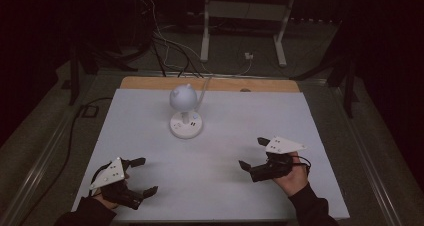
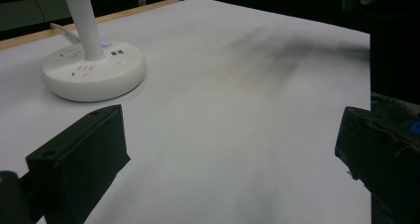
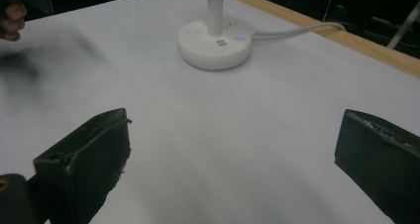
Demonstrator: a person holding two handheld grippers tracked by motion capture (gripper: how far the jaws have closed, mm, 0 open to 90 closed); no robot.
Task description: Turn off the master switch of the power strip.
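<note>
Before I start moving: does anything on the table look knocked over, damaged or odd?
Nothing stands out. The white desk lamp stands upright on its round base, cable trailing off the far edge. Left gripper and right gripper are open, holding nothing.

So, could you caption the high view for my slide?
Two open grippers, left and right, flank a white desk lamp.
</note>
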